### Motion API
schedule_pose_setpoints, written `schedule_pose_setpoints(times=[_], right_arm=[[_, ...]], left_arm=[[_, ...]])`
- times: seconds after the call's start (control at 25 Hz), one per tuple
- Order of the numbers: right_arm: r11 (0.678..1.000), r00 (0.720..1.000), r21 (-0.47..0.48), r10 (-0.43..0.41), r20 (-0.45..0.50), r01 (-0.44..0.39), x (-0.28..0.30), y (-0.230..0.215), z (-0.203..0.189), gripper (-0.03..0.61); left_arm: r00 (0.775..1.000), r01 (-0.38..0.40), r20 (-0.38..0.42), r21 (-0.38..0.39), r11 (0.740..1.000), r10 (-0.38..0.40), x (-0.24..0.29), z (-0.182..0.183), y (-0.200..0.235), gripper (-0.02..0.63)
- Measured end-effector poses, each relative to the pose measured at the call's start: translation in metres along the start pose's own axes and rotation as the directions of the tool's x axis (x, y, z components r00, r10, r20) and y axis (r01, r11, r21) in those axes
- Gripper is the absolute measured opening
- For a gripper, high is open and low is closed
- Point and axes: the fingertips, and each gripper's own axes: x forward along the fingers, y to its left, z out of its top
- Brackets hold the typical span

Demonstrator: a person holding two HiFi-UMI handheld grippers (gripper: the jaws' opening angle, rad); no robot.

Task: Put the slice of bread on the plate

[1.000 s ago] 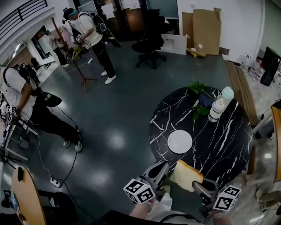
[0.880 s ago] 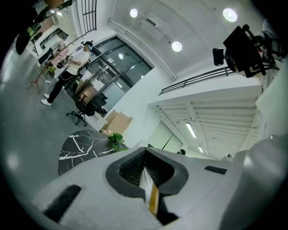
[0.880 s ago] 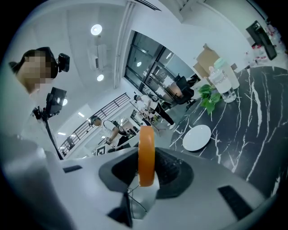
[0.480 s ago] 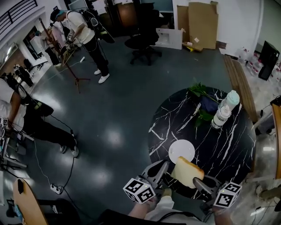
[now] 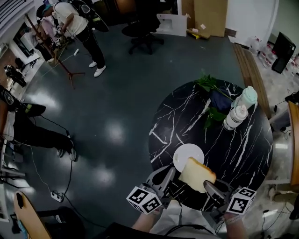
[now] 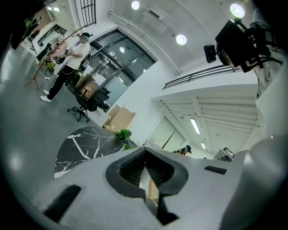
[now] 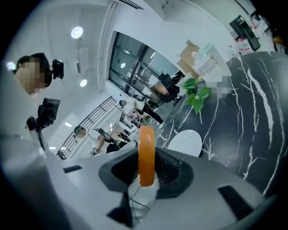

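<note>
The slice of bread [image 5: 197, 174], pale with a tan crust, hangs in the air over the near edge of the white plate [image 5: 187, 155] on the black marble table [image 5: 243, 149]. My right gripper [image 5: 209, 186] is shut on it. In the right gripper view the crust [image 7: 146, 155] stands edge-on between the pads, with the plate [image 7: 185, 143] just beyond. My left gripper [image 5: 168, 172] is left of the bread, jaws shut with nothing in them. In the left gripper view its pads [image 6: 135, 168] meet at the tips, and a strip of bread [image 6: 153, 191] shows below them.
Two bottles [image 5: 235, 116] [image 5: 246, 97], a leafy plant [image 5: 209, 85] and a dark blue thing [image 5: 219, 100] stand at the table's far side. People stand on the grey floor at the left [image 5: 70, 21]. An office chair [image 5: 140, 30] and cardboard [image 5: 210, 14] lie beyond.
Both grippers have moved forward over the table. The bread, which hung short of the plate, now overlaps its near edge.
</note>
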Motion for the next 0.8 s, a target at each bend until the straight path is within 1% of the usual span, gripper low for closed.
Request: schedule_pose_setpoints(times=[0.12,0.24,0.4,0.52,0.64,0.8], right_arm=[[0.998,1.000,0.063,0.001,-0.019,0.000,0.010,-0.021,-0.001,0.087],[0.995,0.999,0.101,0.009,-0.034,-0.006,0.022,-0.040,0.001,0.087],[0.991,0.998,0.131,0.018,-0.055,-0.011,0.044,-0.058,0.002,0.087],[0.986,0.996,0.164,0.044,-0.081,-0.030,0.057,-0.065,-0.003,0.087],[0.975,0.995,0.215,0.068,-0.077,-0.050,0.068,-0.072,-0.003,0.087],[0.958,0.992,0.272,0.110,-0.064,-0.089,0.083,-0.079,-0.004,0.087]], left_arm=[[0.999,-0.037,0.028,-0.015,0.999,0.037,0.005,-0.002,0.008,0.009],[0.996,-0.069,0.056,-0.035,0.997,0.071,0.008,-0.007,0.020,0.009],[0.993,-0.103,0.053,-0.056,0.993,0.106,0.011,-0.022,0.041,0.009],[0.989,-0.134,0.056,-0.066,0.989,0.138,0.007,-0.031,0.052,0.009],[0.987,-0.145,0.053,-0.067,0.987,0.148,0.006,-0.038,0.057,0.009],[0.989,-0.131,0.059,-0.057,0.990,0.135,0.004,-0.041,0.056,0.009]])
